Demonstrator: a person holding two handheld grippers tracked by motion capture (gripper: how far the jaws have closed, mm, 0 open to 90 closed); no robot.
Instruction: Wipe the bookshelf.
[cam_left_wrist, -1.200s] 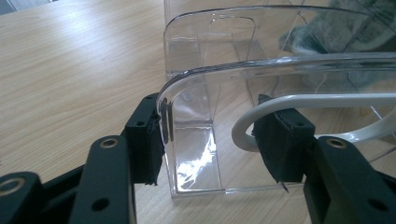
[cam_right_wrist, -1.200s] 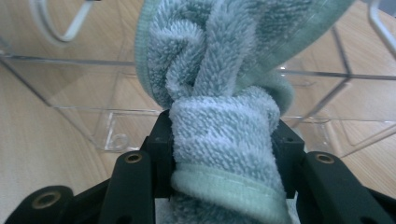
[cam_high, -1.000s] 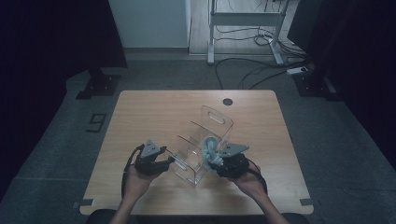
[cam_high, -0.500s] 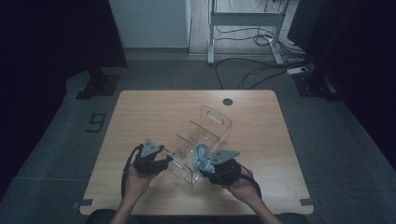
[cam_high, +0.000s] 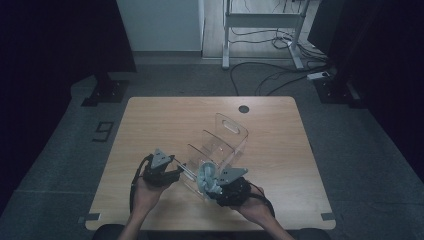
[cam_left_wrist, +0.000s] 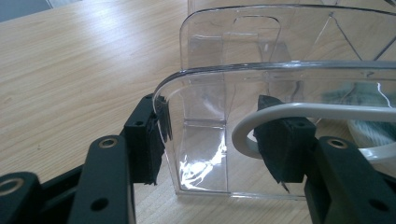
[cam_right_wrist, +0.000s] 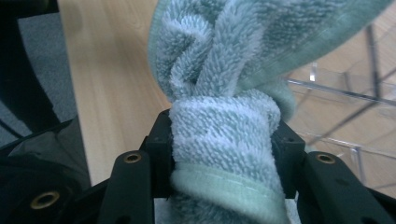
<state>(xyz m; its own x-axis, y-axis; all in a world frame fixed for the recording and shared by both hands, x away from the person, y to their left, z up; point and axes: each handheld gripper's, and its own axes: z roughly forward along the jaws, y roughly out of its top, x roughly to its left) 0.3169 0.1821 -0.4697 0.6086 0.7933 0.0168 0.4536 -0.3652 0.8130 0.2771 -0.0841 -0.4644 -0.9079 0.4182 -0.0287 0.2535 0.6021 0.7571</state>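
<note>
Two grippers work at the near edge of the light wooden table (cam_high: 150, 120). The left gripper (cam_left_wrist: 219, 140) has its jaws half closed over the curved front wall of the clear acrylic divided rack (cam_high: 225, 145), one pad outside, one inside beside a white looped cord (cam_left_wrist: 299, 112); whether they press the wall I cannot tell. The right gripper (cam_right_wrist: 224, 149) is clamped on a bunched pale-green terry towel (cam_right_wrist: 224, 135) at the rack's near right corner. Bare tabletop lies open beyond the rack and to both sides.
</note>
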